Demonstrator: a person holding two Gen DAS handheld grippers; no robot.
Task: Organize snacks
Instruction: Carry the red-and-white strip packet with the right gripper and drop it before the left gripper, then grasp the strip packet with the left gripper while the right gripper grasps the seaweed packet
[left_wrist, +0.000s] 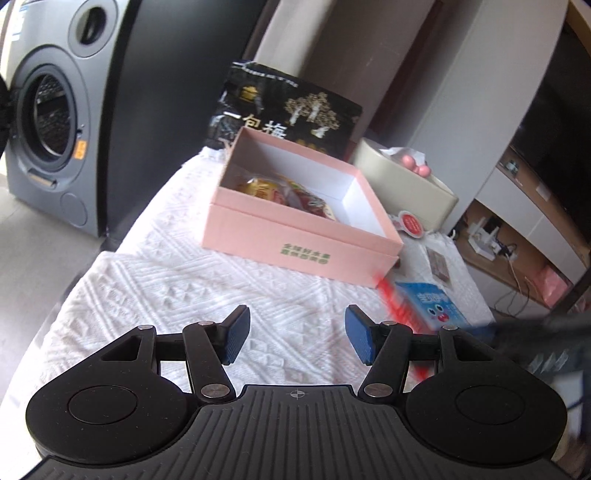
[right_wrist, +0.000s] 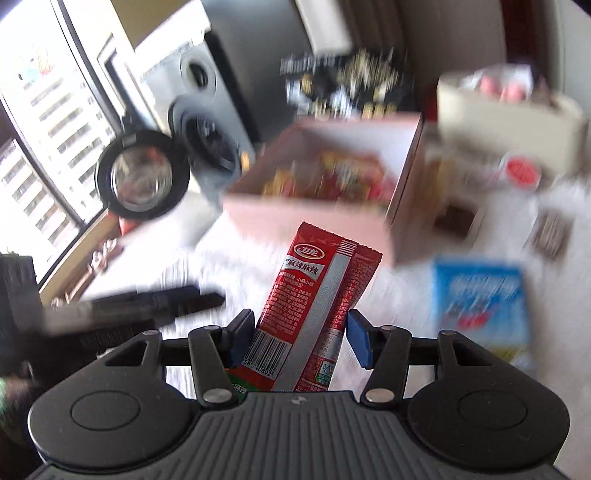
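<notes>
Red snack packet (right_wrist: 317, 314): white "麻辣麻辣" beneath an oval logo; barcode digits partly legible, "58740892". Black bag (left_wrist: 288, 107): large characters "一包梅". Pink box (left_wrist: 295, 236): two lines of green print, unreadable.

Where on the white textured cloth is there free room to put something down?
The white textured cloth is bare between the open pink cardboard box and the left gripper. Right of that box is crowded: blue snack packet, small dark packets, beige container.
</notes>
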